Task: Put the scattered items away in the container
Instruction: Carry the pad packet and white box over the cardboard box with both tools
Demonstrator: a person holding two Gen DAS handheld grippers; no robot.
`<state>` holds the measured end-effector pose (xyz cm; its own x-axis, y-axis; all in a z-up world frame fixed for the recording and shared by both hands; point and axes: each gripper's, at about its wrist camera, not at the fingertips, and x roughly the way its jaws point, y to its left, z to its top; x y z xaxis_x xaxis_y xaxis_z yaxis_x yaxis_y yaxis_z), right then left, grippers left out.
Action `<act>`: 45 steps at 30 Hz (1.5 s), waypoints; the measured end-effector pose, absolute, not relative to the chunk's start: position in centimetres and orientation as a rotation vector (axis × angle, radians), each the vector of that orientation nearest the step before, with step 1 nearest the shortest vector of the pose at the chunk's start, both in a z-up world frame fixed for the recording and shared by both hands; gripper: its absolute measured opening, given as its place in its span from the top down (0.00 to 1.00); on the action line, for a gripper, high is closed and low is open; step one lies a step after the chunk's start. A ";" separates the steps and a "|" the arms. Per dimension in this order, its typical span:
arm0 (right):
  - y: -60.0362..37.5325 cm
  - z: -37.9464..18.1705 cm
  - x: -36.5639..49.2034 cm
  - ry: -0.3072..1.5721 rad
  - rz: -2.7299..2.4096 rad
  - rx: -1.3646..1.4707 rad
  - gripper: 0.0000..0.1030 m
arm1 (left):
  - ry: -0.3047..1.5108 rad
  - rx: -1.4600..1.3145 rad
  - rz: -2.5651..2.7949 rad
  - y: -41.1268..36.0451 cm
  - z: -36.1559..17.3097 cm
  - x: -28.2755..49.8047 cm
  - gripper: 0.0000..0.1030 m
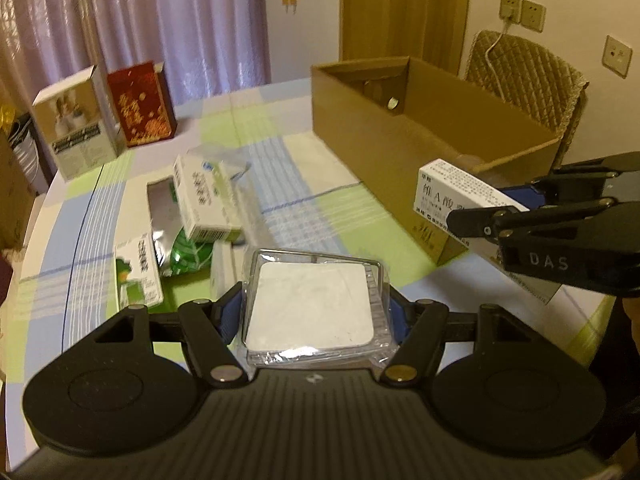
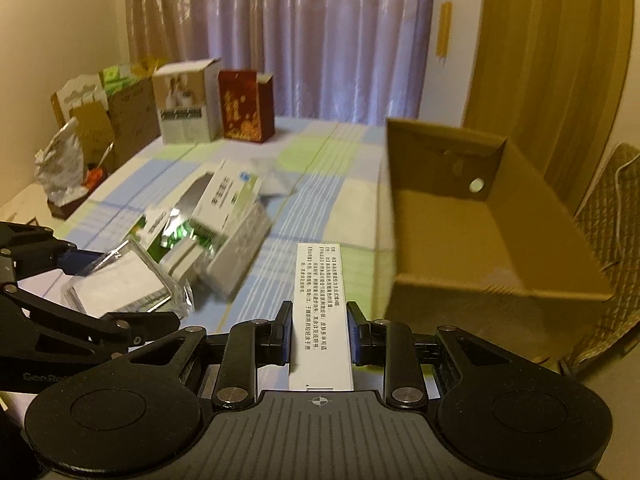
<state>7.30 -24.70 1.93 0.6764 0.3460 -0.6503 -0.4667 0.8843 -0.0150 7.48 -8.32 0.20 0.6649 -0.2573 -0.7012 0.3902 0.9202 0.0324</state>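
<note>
Left wrist: left gripper point(image 1: 316, 312) level, clamping clear case point(image 1: 314, 306).

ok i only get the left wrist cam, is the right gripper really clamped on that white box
observer: yes, in the right wrist view the right gripper has both fingers pressed on the long sides of the white box
operator: anything tidied away yet
observer: no, the part of the cardboard box floor that shows is bare
operator: what's further left that i can't see
observer: a crumpled silver bag near some brown paper bags
</note>
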 end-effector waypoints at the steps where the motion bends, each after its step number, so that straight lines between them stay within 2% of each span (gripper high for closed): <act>1: -25.0 2.4 7.3 0.677 0.456 -0.184 0.72 | 0.751 0.188 -0.373 -8.7 0.6 7.5 0.37; 13: -29.9 6.9 9.3 0.553 0.380 -0.162 0.72 | 0.660 0.207 -0.437 -13.6 4.5 9.0 0.37; 25: -34.8 7.6 14.2 0.525 0.288 -0.147 0.72 | 0.574 0.222 -0.541 -20.3 7.3 13.3 0.37; 45: -37.9 5.3 18.5 0.587 0.247 -0.082 0.72 | 0.616 0.259 -0.626 -24.5 3.9 18.1 0.37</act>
